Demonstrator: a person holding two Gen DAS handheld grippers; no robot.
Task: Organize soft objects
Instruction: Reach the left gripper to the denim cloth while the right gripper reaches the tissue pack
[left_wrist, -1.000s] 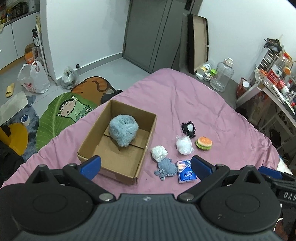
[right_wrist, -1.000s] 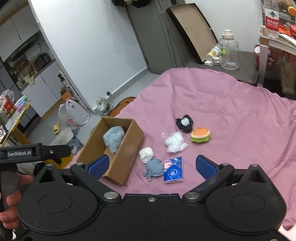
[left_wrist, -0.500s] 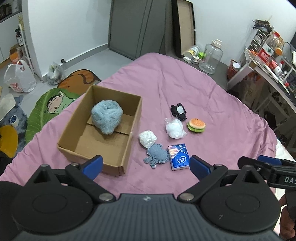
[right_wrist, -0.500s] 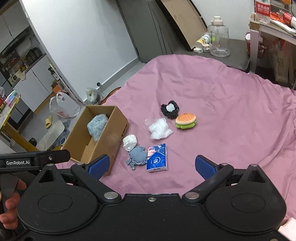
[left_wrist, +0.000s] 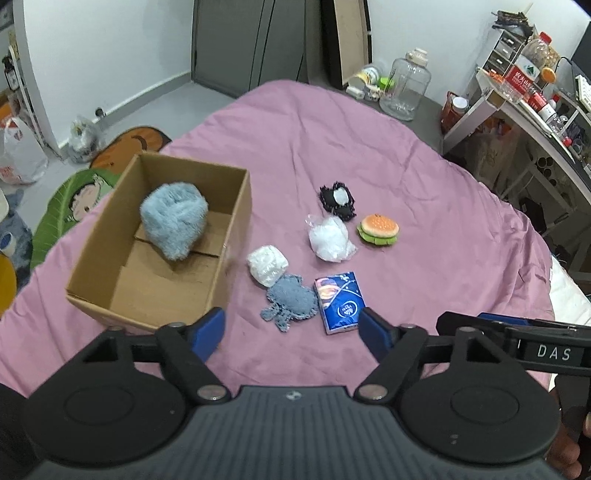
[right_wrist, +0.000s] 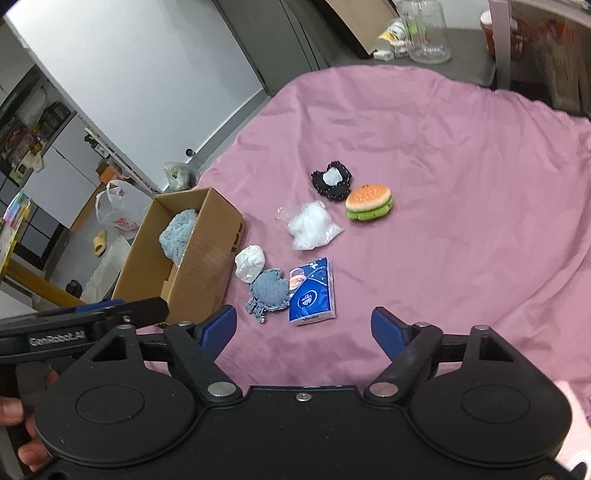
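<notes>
A corrugated cardboard box (left_wrist: 155, 240) sits at ten o'clock on the wrinkled pink bedspread (left_wrist: 424, 184), holding a shaggy blue plush (left_wrist: 173, 218). At its three o'clock lie a crinkled white wad (left_wrist: 266, 264), a knitted grey-blue piece (left_wrist: 290, 301) and a glossy tissue pack (left_wrist: 340, 302). The left gripper (left_wrist: 291, 328) and right gripper (right_wrist: 303, 328) are closing, fingers spread around nothing.

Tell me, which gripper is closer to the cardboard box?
Left. The left gripper hangs at the cardboard box's near corner; the right gripper is farther along, by the tissue pack.
</notes>
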